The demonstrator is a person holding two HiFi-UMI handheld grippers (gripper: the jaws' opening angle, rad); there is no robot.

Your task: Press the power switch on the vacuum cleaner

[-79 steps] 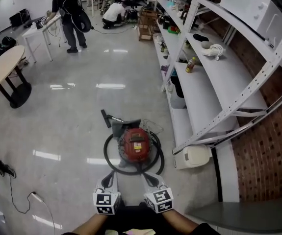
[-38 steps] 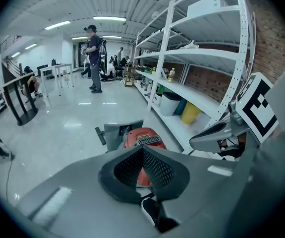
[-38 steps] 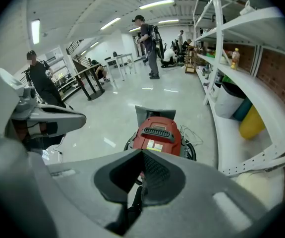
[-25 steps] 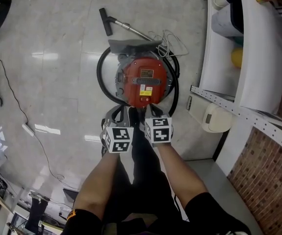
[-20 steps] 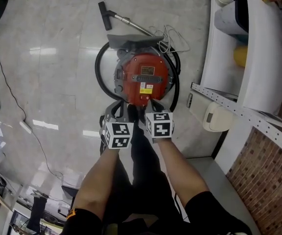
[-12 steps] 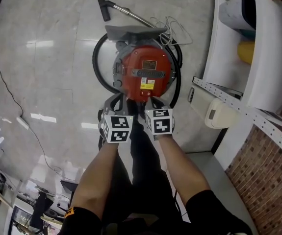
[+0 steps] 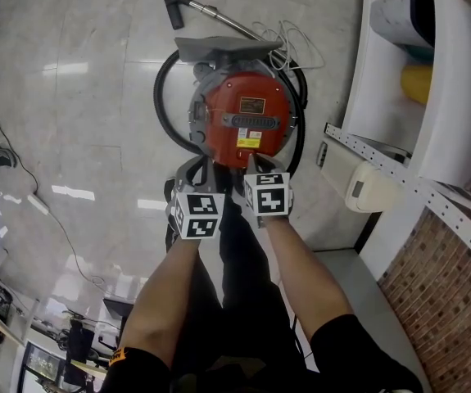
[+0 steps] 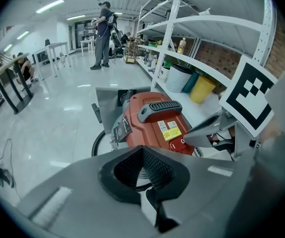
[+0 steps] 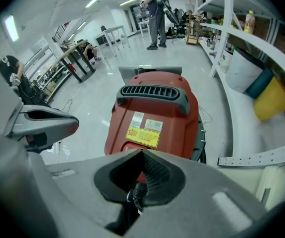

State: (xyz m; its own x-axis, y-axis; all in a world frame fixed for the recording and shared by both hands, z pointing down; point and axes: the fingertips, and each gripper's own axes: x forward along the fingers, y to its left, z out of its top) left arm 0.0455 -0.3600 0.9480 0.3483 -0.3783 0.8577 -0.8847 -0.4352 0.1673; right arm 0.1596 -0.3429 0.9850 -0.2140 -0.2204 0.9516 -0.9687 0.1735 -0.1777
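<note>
— Red vacuum cleaner (image 7: 247, 117) stands just ahead of us. Our jaws?
— Both pairs pressed together, empty; our right gripper (image 7: 251, 167) sits at its near edge by the power switch (image 8: 181, 144), our left gripper (image 7: 197, 172) beside it.

Head cam tipped from fwd room look to steep down. Vacuum cleaner (image 7: 246, 121), well ahead 3 s ago, now close below. Right gripper (image 7: 250, 173) crept fwd, tips now over red body's near edge. Left gripper (image 7: 192, 178) also nearer, at hose.
</note>
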